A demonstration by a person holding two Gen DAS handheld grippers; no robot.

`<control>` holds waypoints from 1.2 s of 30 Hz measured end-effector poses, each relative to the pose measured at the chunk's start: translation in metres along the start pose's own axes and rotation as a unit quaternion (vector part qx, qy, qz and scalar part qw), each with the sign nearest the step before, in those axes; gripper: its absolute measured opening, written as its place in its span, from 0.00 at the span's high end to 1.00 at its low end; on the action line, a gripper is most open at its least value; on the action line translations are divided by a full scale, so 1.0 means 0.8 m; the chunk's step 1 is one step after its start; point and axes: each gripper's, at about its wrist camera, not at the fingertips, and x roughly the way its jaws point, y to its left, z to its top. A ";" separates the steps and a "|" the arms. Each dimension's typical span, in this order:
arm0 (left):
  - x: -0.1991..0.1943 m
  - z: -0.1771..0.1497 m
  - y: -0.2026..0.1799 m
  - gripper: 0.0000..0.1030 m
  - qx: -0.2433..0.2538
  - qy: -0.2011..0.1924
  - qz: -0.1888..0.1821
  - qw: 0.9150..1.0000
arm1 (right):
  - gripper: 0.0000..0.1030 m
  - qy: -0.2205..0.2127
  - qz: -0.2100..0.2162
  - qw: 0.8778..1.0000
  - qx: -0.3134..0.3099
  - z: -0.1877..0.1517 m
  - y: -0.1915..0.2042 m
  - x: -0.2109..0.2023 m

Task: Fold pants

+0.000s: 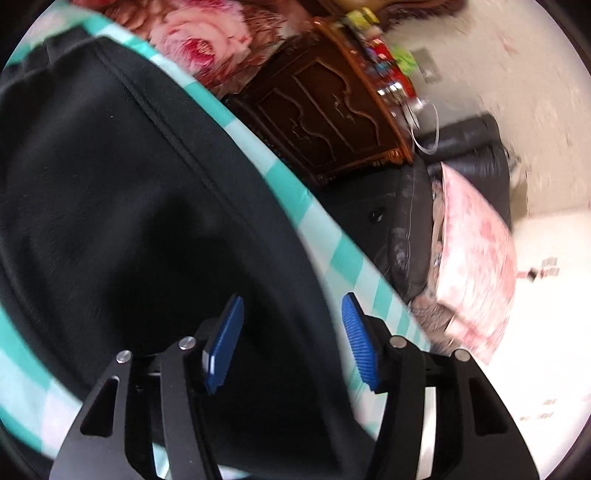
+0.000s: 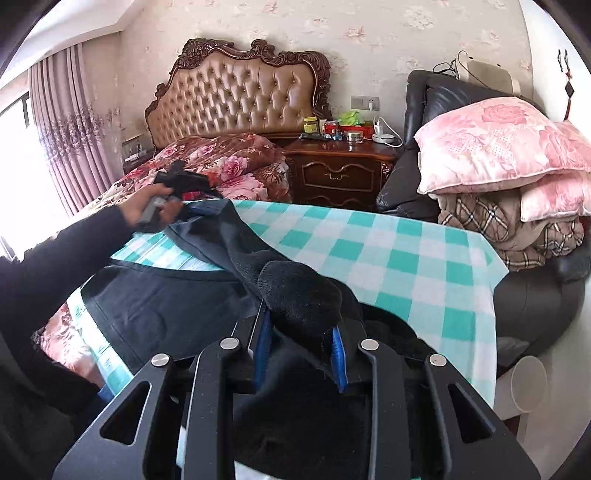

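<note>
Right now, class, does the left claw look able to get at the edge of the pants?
Probably yes. The left claw hangs open just above the pants, its blue pads astride the edge by the checked cloth, with nothing in between.

Pale floral wallpaper point(image 2: 369, 33) backs a tufted tan headboard point(image 2: 240, 96) at upper centre, with pink curtains point(image 2: 62, 122) bright with daylight at upper left, a dark carved nightstand point(image 2: 340, 173) right of the bed, and a black leather armchair point(image 2: 443, 110) heaped with pink pillows point(image 2: 491, 144) at right.
</note>
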 end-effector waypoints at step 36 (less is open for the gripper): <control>-0.195 -0.333 0.198 0.92 0.033 -0.054 0.028 0.998 | 0.28 0.016 0.081 0.834 0.546 -0.232 -0.151 -0.042</control>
